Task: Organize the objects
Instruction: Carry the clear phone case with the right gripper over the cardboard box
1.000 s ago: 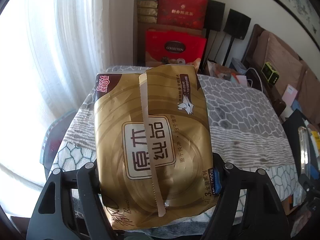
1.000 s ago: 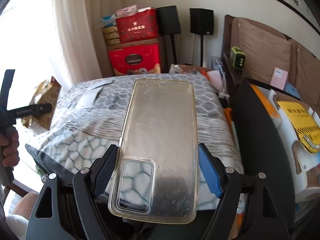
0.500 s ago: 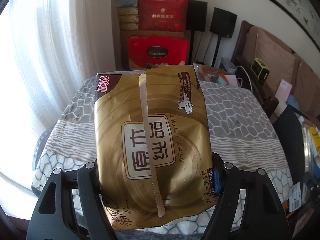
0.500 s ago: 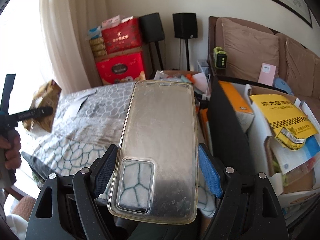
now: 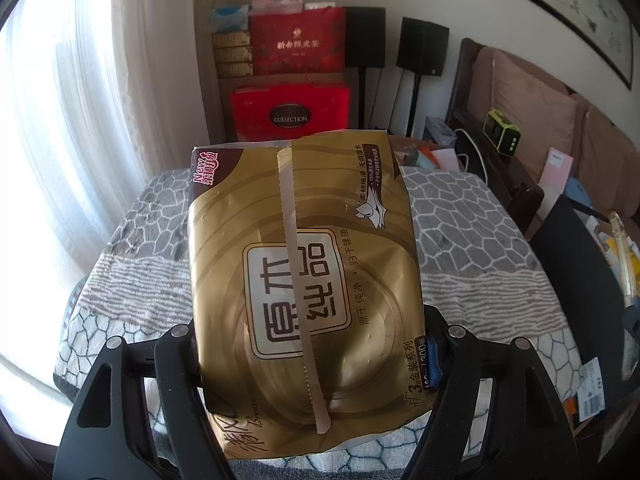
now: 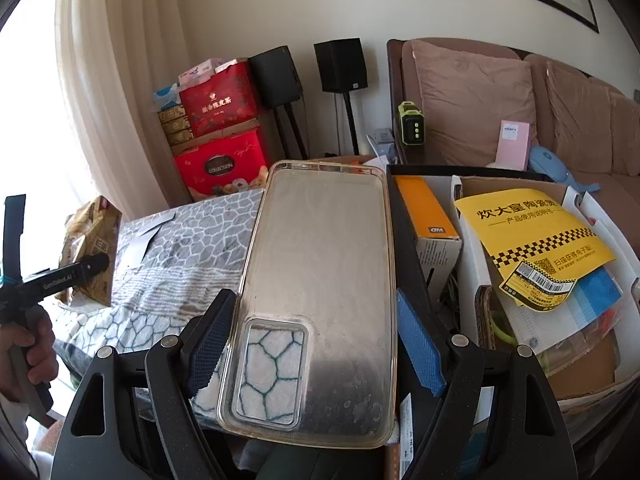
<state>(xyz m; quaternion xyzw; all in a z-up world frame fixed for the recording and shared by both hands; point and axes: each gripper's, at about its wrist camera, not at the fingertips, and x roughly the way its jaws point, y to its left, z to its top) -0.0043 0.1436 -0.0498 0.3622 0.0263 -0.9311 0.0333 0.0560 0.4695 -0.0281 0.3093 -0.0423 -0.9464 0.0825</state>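
The left gripper (image 5: 312,356) pinches a gold pack of facial tissues (image 5: 304,280) by its near end, one jaw on each long side, so that the pack juts forward above the grey patterned blanket (image 5: 480,248) on the table. The wrapper bulges and creases where the jaws bite, which suggests a light, soft, squashy load with a slick film skin. A hold across the width near the middle would probably sag less than this end grip, and too hard a squeeze would likely only crumple the tissues inside.

The right gripper (image 6: 316,340) pinches a clear phone case (image 6: 320,280) across its width at the camera-cutout end, the blue pads (image 6: 420,344) against its edges. The case hangs over the gap between the blanket's right edge and a black box (image 6: 404,240) of clutter, beside an orange carton (image 6: 432,216) and a yellow leaflet (image 6: 532,236). It looks thin, very light and flexible, with smooth slippery walls. Gripped by its rims, it could bow or pop out under pressure, so a gentle clamp on the stiffer edges by the cutout seems the safest place.

At the far left of the right wrist view, a hand (image 6: 28,356) holds the other gripper's handle, the tissue pack ahead of it.
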